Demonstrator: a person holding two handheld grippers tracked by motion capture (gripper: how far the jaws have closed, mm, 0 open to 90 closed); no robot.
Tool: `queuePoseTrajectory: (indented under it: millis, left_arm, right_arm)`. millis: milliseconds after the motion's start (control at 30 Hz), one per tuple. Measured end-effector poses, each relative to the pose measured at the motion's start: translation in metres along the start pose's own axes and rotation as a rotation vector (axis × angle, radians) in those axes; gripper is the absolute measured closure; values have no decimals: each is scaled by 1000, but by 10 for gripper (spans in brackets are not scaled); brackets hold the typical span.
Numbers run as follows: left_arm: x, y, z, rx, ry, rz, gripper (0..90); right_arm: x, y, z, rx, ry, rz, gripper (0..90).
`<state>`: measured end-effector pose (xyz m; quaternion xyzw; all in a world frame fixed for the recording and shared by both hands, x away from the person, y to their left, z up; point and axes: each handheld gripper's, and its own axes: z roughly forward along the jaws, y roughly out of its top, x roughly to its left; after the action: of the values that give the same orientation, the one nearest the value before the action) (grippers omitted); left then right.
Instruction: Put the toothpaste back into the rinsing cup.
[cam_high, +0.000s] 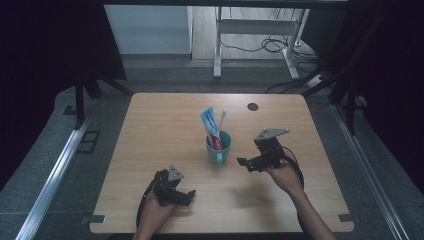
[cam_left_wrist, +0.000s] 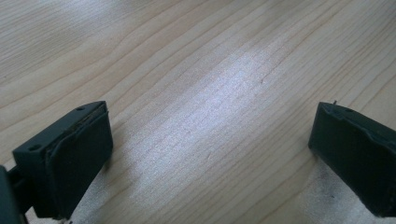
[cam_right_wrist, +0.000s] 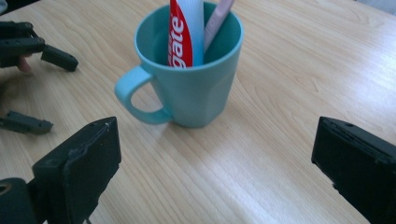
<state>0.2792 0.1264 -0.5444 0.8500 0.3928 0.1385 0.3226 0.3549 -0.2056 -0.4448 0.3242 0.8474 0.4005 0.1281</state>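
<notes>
Standing mid-table, a teal mug (cam_right_wrist: 189, 79) is seen already holding a toothpaste tube (cam_right_wrist: 186, 30) and toothbrush (cam_right_wrist: 217, 23); the right gripper (cam_right_wrist: 215, 163) and left gripper (cam_left_wrist: 210, 154) are held wide open, empty; little seems left.

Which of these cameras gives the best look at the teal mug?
The right gripper view: the teal mug is close and sharp, handle turned to its left, with the toothpaste tube and toothbrush standing inside. The high view shows the mug small at the table's middle. The left gripper view looks at bare wood.
</notes>
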Motion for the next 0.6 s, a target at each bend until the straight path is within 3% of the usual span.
queuePoseTrajectory:
  millis: [600]
  left_arm:
    - [0,0,0,-4,0,-2,0]
  right_arm:
    - [-7,-36,-16,29,-40,26,8]
